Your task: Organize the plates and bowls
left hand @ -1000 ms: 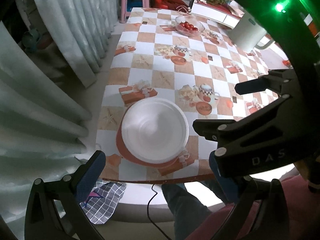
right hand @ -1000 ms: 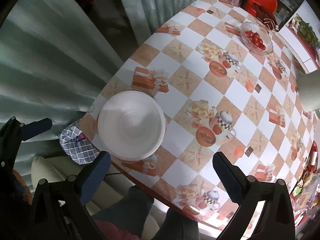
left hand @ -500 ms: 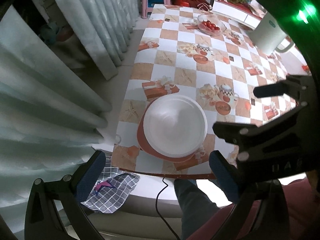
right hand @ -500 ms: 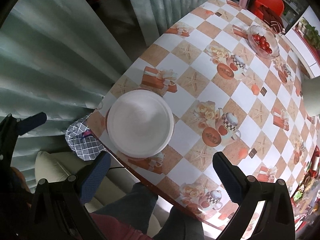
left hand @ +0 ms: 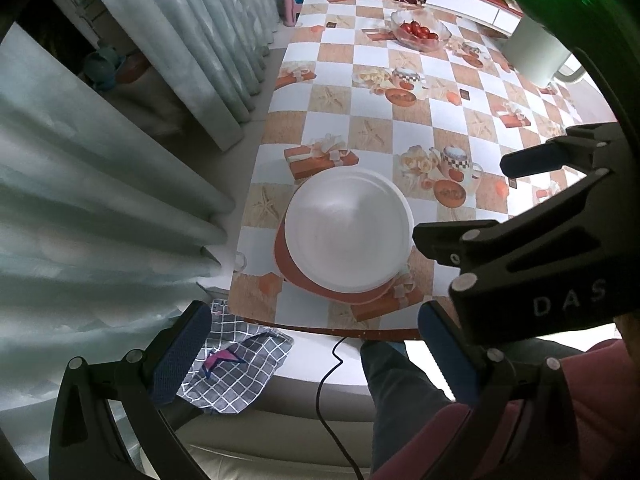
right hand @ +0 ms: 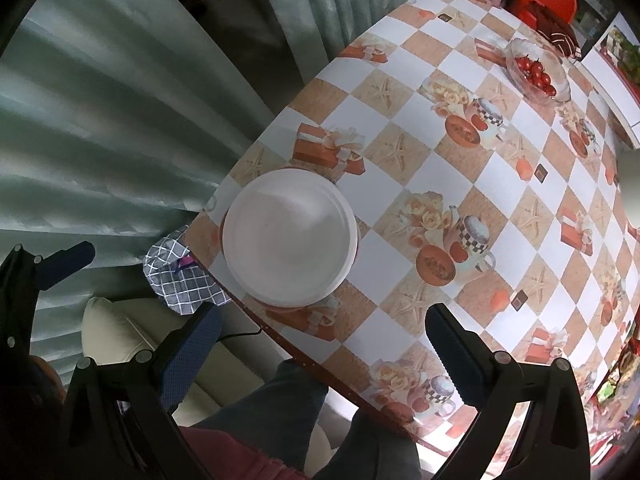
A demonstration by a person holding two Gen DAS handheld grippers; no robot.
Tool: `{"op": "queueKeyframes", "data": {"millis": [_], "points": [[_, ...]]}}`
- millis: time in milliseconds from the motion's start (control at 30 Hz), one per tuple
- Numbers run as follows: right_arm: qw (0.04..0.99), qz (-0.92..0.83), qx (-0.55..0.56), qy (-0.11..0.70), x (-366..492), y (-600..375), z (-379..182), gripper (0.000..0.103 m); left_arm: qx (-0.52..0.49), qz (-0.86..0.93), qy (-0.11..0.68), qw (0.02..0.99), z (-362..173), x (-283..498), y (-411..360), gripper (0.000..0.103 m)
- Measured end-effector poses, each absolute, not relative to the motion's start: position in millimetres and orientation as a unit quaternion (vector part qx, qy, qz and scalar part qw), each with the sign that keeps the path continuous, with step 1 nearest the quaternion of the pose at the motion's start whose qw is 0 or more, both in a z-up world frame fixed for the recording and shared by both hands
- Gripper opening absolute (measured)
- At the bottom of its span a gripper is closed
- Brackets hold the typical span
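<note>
A white bowl (left hand: 349,232) (right hand: 289,239) rests on a reddish-brown plate (left hand: 286,264) near the table's front left corner. Only the plate's rim shows around the bowl, as a thin sliver (right hand: 357,240) in the right wrist view. My left gripper (left hand: 316,356) hangs open high above the table edge, with nothing between its fingers. My right gripper (right hand: 326,354) is also open and empty, raised over the front edge. The right gripper's body (left hand: 552,240) crosses the left wrist view at the right, beside the bowl.
The checkered tablecloth (left hand: 400,128) covers the table. A glass bowl of red tomatoes (left hand: 420,32) (right hand: 536,70) stands at the far end, a white appliance (left hand: 536,56) beside it. Curtains (left hand: 120,160) hang left. A plaid cloth (left hand: 236,364), a cable and the person's legs (right hand: 280,400) lie below the front edge.
Both grippers have drifted, so the bowl and plate slid rightward in both views. The stack itself has not moved. Both grippers stayed open.
</note>
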State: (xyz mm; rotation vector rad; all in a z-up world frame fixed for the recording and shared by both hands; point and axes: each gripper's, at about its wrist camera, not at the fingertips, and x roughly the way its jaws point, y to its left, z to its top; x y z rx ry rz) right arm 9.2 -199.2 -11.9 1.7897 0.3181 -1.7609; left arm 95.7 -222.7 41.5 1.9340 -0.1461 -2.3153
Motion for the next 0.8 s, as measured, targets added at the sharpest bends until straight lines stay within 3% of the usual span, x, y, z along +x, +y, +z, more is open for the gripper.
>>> {"op": "queueKeyframes", "data": {"millis": [800], "points": [[0.300, -0.658, 0.683, 0.109, 2.1, -192.7, -17.3, 0.103, 0.645, -0.759, -0.065, 0.066, 40.1, 89.9, -217.7, 0.103]]}}
